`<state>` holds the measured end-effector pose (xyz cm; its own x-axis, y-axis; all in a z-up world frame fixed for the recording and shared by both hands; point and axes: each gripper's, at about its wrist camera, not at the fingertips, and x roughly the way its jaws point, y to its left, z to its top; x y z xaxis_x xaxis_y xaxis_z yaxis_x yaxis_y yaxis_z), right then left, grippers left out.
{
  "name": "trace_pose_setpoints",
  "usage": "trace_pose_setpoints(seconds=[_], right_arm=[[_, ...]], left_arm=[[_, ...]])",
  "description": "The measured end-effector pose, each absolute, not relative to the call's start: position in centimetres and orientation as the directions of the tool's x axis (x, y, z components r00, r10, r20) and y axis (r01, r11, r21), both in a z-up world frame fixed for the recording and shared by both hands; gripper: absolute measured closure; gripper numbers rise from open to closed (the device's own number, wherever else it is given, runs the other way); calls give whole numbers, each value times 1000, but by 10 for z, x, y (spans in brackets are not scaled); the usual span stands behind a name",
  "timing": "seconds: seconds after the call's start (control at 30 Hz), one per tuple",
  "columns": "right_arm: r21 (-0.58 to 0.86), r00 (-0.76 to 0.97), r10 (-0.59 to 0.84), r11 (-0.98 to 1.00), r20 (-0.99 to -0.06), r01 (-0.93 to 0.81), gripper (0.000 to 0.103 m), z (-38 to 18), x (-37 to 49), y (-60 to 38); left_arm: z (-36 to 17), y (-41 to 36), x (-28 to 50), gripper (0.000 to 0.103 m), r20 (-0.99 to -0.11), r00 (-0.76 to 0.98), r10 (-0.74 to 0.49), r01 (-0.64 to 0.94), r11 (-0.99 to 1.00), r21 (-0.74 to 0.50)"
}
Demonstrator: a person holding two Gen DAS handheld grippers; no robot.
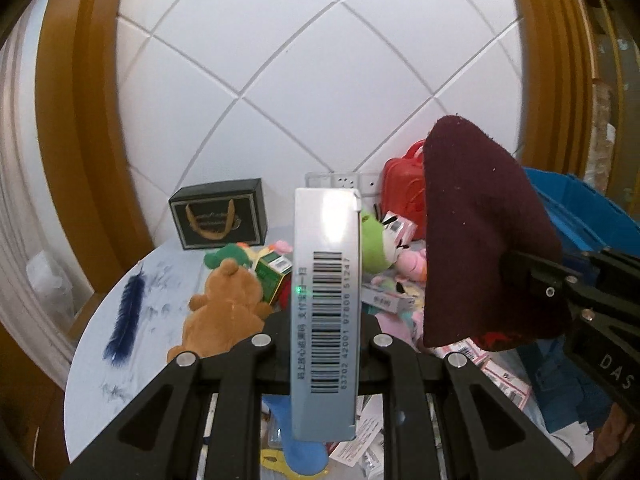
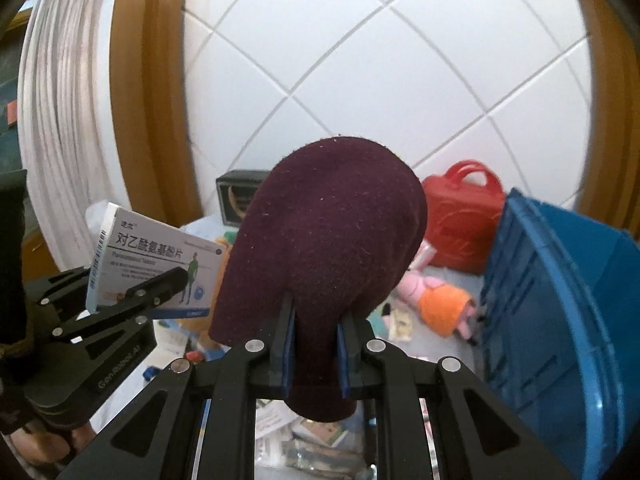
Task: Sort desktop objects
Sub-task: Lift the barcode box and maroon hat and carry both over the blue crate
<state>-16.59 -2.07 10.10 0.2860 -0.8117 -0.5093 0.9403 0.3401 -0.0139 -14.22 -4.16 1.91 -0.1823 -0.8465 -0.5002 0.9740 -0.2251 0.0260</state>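
Observation:
My left gripper (image 1: 325, 332) is shut on a white medicine box (image 1: 325, 300), held upright with its barcode edge facing the camera, above the cluttered table. The same box (image 2: 156, 260) shows at the left of the right wrist view. My right gripper (image 2: 316, 332) is shut on a maroon knit hat (image 2: 324, 236), lifted above the table. The hat (image 1: 480, 236) also hangs at the right of the left wrist view, held by the right gripper (image 1: 516, 276).
A round table (image 1: 104, 344) holds a brown teddy bear (image 1: 228, 312), a green plush (image 1: 374, 240), a pink plush (image 2: 436, 300), a blue feather (image 1: 126, 320), a dark gift box (image 1: 220, 214), a red bag (image 2: 464, 224) and scattered packets. A blue crate (image 2: 560, 320) stands at the right.

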Motion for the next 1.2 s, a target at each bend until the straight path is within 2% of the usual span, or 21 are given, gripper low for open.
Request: trace_pose_setpoints(seconds=[0.37, 0.67, 0.97, 1.2], right_arm=[[-74, 139, -893, 187, -427, 980, 86, 139, -183, 13], [-79, 57, -933, 91, -356, 993, 86, 176, -248, 37], [-130, -15, -947, 28, -320, 991, 86, 209, -382, 41], [-185, -76, -935, -11, -346, 983, 86, 220, -507, 19]], left_arm=[[38, -27, -167, 86, -439, -320, -840, 933, -360, 10], [61, -4, -238, 86, -388, -390, -835, 901, -432, 24], [103, 22, -389, 86, -344, -448, -825, 880, -475, -5], [112, 33, -508, 86, -385, -466, -797, 865, -501, -11]])
